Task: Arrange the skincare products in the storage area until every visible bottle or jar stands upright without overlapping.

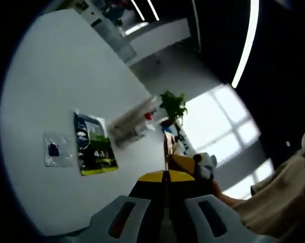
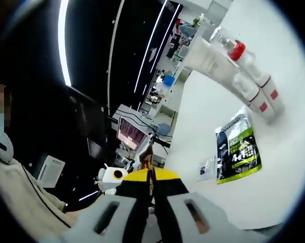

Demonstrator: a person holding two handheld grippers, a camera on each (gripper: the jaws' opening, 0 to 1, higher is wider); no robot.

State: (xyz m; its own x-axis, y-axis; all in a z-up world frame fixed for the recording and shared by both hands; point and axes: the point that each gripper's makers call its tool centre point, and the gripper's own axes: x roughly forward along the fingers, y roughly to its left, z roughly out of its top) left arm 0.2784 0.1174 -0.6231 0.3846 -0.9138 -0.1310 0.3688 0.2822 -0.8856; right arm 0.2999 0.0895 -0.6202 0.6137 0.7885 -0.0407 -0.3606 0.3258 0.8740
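Several clear bottles [image 1: 131, 125], one with a red cap [image 1: 149, 116], sit grouped on the white table [image 1: 51, 76], apparently lying on their sides. The right gripper view shows the same clear bottles [image 2: 246, 81] and red cap [image 2: 237, 50] at the upper right. A dark and green sachet [image 1: 95, 146] lies flat, with a small clear sachet [image 1: 56, 150] beside it; both sachets [image 2: 237, 148] [image 2: 205, 169] lie on the table [image 2: 274, 192] here too. My left gripper [image 1: 165, 178] and right gripper [image 2: 151, 177] are both held up off the table, far from the bottles. Each has its yellow-tipped jaws pressed together.
A potted green plant [image 1: 173, 105] stands past the bottles at the table's far end. A person's beige sleeve [image 1: 281, 197] [image 2: 21, 195] is close behind the grippers. Part of the other gripper [image 1: 203, 166] [image 2: 111, 176] shows beside each one. Desks and a monitor [image 2: 129, 132] stand beyond.
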